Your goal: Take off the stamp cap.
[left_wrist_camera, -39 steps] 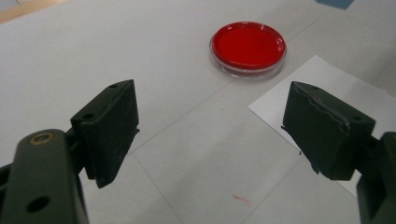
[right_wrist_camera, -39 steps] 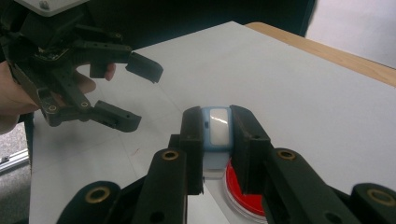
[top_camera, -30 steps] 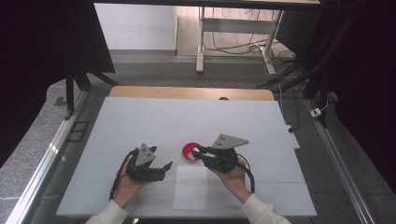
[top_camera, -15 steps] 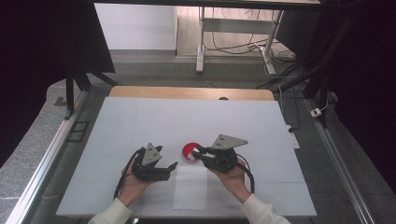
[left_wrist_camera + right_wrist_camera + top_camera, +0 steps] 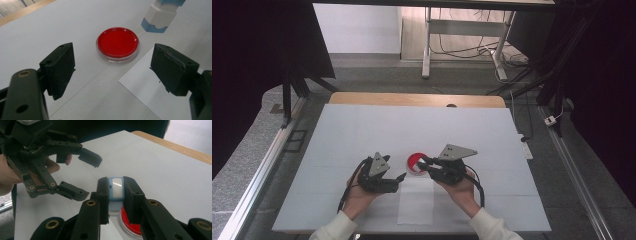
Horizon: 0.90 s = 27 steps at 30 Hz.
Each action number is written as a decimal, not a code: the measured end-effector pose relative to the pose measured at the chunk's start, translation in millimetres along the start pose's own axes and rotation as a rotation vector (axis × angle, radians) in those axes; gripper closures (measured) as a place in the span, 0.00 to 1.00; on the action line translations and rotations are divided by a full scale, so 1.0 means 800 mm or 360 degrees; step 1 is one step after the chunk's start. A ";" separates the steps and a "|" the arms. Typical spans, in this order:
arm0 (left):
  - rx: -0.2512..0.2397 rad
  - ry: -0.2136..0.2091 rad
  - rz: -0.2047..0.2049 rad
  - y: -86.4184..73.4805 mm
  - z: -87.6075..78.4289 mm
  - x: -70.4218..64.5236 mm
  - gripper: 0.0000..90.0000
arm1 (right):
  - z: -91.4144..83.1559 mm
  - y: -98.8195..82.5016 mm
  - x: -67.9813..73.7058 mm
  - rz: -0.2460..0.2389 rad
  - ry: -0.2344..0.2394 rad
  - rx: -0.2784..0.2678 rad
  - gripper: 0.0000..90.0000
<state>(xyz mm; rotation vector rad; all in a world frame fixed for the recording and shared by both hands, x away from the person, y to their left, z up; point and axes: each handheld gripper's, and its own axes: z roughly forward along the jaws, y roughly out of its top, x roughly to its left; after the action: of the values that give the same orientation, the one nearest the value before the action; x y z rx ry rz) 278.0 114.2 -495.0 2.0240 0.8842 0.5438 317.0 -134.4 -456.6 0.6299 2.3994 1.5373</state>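
Two hand-held grippers work over a white counter (image 5: 362,130). The right gripper (image 5: 426,162), held in the person's right hand (image 5: 460,187), has its jaws clamped on a small blue-and-white block (image 5: 116,190); in the right gripper view the two black jaws press flat against the block's opposite sides, with its pale glossy top face showing between them. In the left gripper view the same block (image 5: 160,15) hangs just above the counter, beside the far right rim of the dish and not touching it.

A shallow clear round dish with a red filling (image 5: 117,43) rests on the counter near its front middle, directly below and in front of the right gripper's jaws. In the high view the dish (image 5: 413,161) lies between the two grippers, partly covered by the right one.

The left gripper (image 5: 398,178), held in the left hand (image 5: 359,192), points toward the dish with its jaws wide apart and nothing between them; the dish sits a little beyond their tips.

A white sheet of paper (image 5: 416,202) lies flat on the counter just in front of the dish, its corner reaching under the left gripper's right-hand jaw in the left gripper view.
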 end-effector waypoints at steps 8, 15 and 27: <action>0.0017 0.0001 0.0049 0.005 0.008 -0.005 0.22 | 0.001 -0.001 0.000 -0.0003 -0.0001 0.0004 0.84; 0.0013 -0.0014 0.0053 0.010 0.014 -0.010 0.22 | 0.001 -0.001 0.000 -0.0002 -0.0006 0.0003 0.84; 0.0011 -0.0045 0.0078 0.019 0.023 -0.019 0.22 | 0.002 -0.002 0.000 0.0003 -0.0004 -0.0006 0.84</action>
<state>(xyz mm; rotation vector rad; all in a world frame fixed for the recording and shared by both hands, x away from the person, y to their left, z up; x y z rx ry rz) 285.8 86.6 -493.6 2.0593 0.8223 0.5384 316.9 -133.6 -458.7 0.6334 2.3940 1.5408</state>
